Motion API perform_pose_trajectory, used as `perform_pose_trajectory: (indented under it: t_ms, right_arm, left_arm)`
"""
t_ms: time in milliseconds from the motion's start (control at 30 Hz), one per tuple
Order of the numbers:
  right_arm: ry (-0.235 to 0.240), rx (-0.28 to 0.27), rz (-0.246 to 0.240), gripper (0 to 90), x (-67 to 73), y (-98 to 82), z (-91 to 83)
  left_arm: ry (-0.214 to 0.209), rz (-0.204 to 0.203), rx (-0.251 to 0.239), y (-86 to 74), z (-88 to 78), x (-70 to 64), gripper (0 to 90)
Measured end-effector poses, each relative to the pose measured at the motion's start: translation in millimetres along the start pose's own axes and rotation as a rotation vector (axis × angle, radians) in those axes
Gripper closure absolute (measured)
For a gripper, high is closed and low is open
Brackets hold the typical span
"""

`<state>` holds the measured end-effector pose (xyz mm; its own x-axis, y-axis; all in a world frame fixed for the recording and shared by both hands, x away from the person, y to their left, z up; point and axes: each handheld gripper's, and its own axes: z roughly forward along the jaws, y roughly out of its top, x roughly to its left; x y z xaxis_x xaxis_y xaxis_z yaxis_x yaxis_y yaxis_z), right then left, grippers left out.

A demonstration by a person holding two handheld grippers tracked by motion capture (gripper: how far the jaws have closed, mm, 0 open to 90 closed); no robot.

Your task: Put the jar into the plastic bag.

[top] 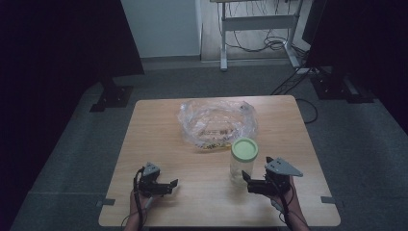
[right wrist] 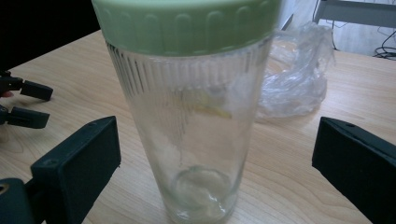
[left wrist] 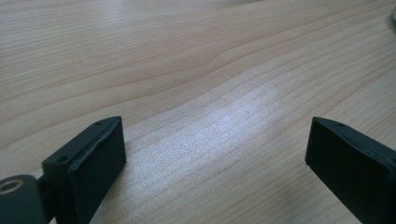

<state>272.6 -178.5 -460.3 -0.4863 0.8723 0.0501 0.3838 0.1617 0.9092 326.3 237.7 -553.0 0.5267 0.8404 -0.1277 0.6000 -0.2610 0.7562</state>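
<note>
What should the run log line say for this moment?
right gripper: open, jaws either side of jar | left gripper: open over table | green lid: on | plastic bag: behind jar

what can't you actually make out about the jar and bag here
- Small yellowish contents of the crumpled clear plastic bag: too small in the high view, blurred behind glass in the right gripper view.
- Top of the pale green screw lid on the ribbed clear glass jar: cut off by the right gripper view's upper edge.
</note>
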Motion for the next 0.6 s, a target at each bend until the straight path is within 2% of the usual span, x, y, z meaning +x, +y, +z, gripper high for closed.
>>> perform_pose_trajectory:
  t_ms: [233, 600]
  right_arm:
    - [0.024, 0.027, -0.013, 1.0, 5.5, 2.5, 13.7]
    - [0.023, 0.027, -0.033, 1.0, 12.5, 10.9, 25.4]
  left_arm:
    - [0.004, 0.006, 0.004, 0.5, 1.0, -0.8, 4.8]
    - [0.003, 0.005, 0.002, 0.4, 0.9, -0.8, 4.8]
